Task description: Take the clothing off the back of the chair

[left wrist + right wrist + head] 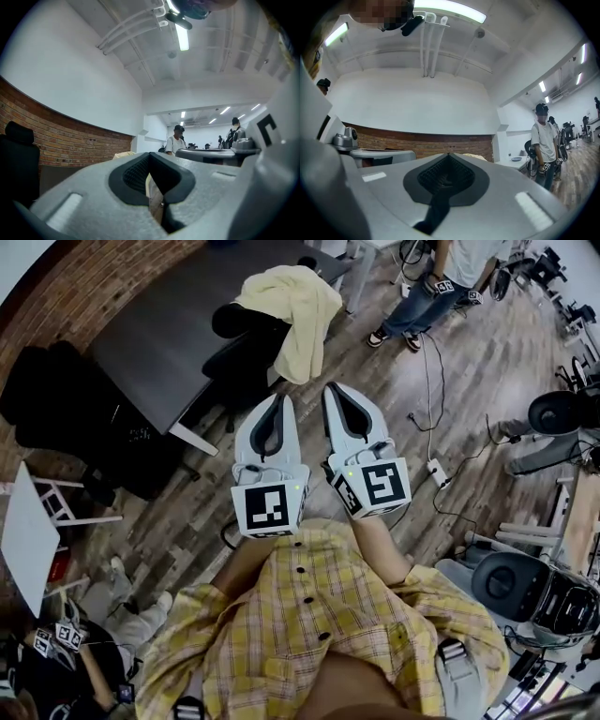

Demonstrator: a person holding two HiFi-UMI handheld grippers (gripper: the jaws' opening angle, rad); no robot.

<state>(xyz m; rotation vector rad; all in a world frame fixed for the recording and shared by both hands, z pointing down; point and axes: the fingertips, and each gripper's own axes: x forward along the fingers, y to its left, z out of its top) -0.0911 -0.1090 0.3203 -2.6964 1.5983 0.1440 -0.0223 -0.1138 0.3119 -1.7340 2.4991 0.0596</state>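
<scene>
Jaws pressed together on both sides, nothing pinched. Left gripper (278, 401): tips meet, and its own view shows only a thin slit behind them with a strip of floor through it. Right gripper (333, 390): same, but the slit is dark. I hold both side by side, pointing toward the chair (234, 357), clear of it.

Clothing (292, 315), pale yellow, is draped over the chair back and hangs down the near side, untouched. It covers most of the backrest. What shows of the chair is black against the dark counter (155, 343), so its outline is hard to make out.

Both gripper views are mostly blocked low down by my own jaw bodies. Only a sliver of yellow cloth peeks over them. Person (441, 287) beyond the chair is cut off at the frame top.
</scene>
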